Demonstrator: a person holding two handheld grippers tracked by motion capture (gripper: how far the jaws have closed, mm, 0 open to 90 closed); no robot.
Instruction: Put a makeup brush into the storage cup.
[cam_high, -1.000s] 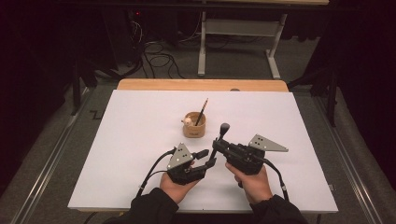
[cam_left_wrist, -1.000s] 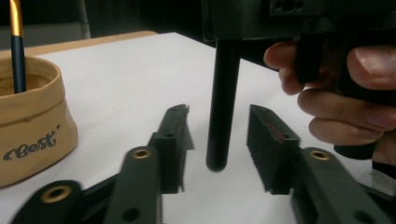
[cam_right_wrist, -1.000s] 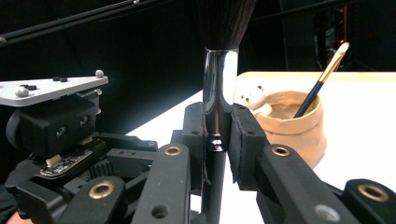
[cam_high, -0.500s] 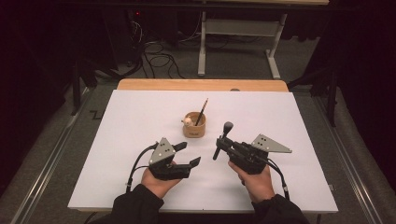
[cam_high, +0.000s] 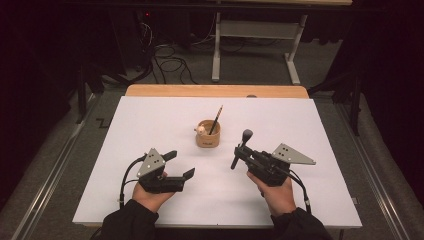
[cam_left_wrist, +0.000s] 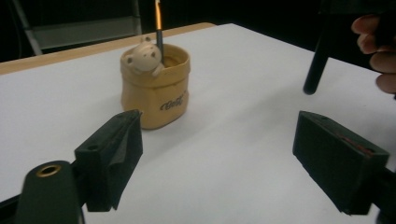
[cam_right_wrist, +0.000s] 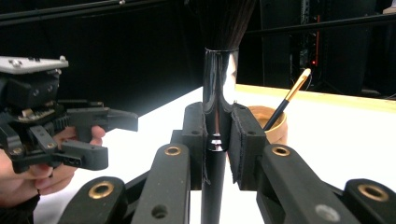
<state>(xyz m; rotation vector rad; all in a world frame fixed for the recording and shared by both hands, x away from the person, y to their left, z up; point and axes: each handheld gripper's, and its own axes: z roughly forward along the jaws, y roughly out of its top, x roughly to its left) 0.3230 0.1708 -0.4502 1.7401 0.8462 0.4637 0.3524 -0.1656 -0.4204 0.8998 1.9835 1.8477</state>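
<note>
My right gripper (cam_high: 240, 153) is shut on a black makeup brush (cam_high: 242, 147), which stands tilted with its bristle head up. In the right gripper view the pads (cam_right_wrist: 243, 140) clamp the brush (cam_right_wrist: 217, 93) at its shiny ferrule. My left gripper (cam_high: 180, 164) hovers low over the table to the left of the brush. Its jaws have just been opening and nothing is between them. The left gripper view has both wide-apart fingers (cam_left_wrist: 112, 158) over bare table. A tan cup (cam_high: 208, 135) with a small bear figure stands behind both grippers. A thin gold-tipped brush (cam_high: 216, 120) leans in it.
The white table top (cam_high: 150, 120) has a wooden strip (cam_high: 215, 91) along its far edge. Beyond it are a metal frame (cam_high: 255, 30) and cables (cam_high: 170, 65) on the floor. The cup (cam_left_wrist: 154, 93) stands ahead of the left jaws.
My left gripper has drawn away to the left from the brush's lower handle, and its jaws have spread wider. The right gripper and the brush have kept still.
</note>
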